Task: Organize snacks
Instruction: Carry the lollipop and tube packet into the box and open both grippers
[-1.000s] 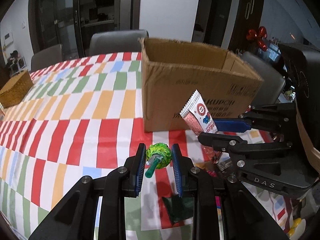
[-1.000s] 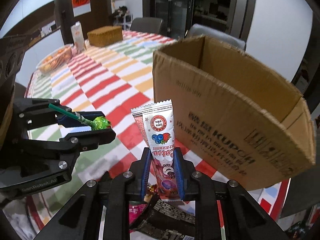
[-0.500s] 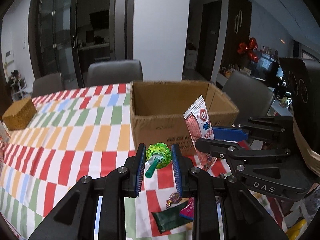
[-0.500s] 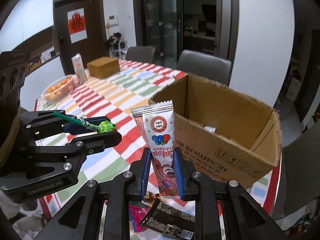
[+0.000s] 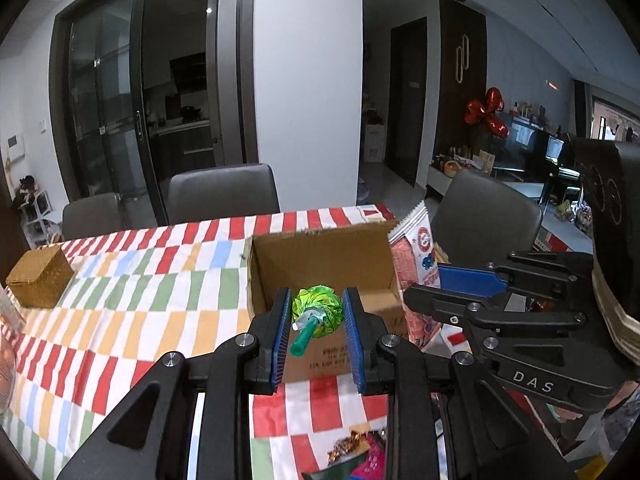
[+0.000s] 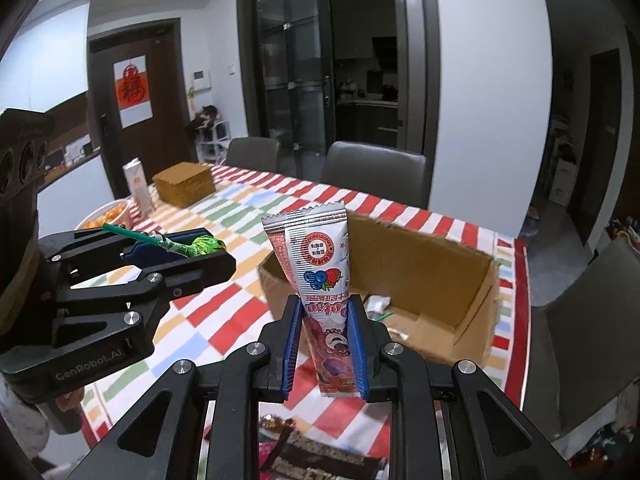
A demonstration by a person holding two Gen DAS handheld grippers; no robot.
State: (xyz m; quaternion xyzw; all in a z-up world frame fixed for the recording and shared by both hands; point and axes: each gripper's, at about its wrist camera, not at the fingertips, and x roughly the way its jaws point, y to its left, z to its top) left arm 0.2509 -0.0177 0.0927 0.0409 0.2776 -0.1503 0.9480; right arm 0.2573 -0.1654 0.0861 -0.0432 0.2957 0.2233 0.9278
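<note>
While both fingers pinch snacks, only the right wrist view shows wrappers inside the box.

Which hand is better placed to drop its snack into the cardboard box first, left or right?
Probably the left. The left gripper holds the green lollipop right in line with the cardboard box opening. The right gripper holds its pink packet nearer the box's front corner.
</note>
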